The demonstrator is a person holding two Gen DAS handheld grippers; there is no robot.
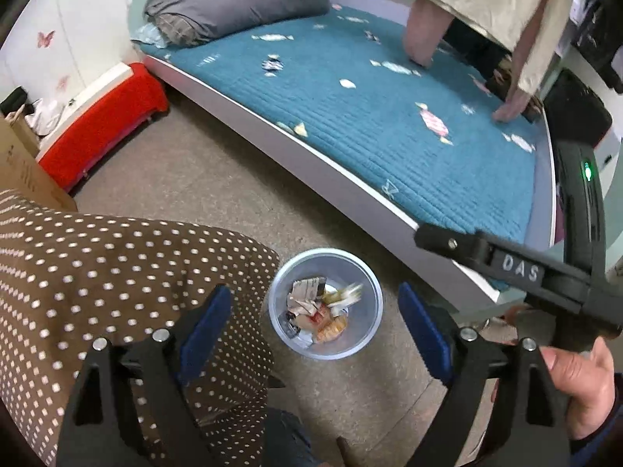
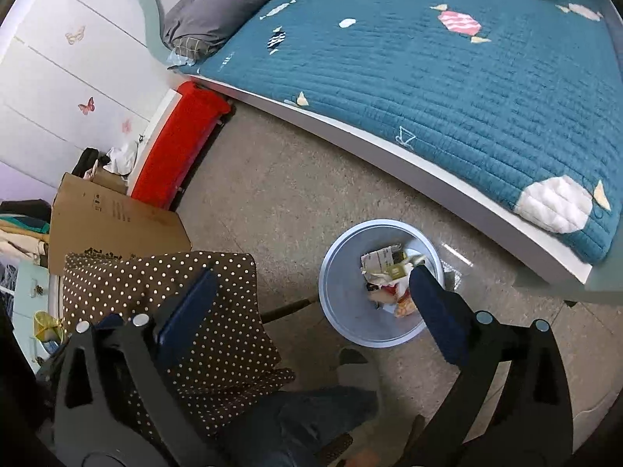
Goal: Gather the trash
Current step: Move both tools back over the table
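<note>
A clear plastic trash bin (image 1: 364,329) stands on the floor below me, holding crumpled paper and wrappers (image 1: 311,299). My left gripper (image 1: 315,323) is open and empty, high above the bin. The right gripper's black body (image 1: 518,268) crosses the left wrist view at the right. In the right wrist view the bin (image 2: 342,311) and its trash (image 2: 383,268) lie just left of the right fingertip (image 2: 426,288). My right gripper (image 2: 311,288) is open and empty above the bin.
A bed with a teal quilt (image 1: 370,116) and a grey pillow (image 1: 233,4) fills the far side; another person (image 1: 486,7) leans on it. A brown polka-dot cushion (image 1: 97,264), a cardboard box (image 2: 113,214) and a red-covered bench (image 1: 105,120) stand at left.
</note>
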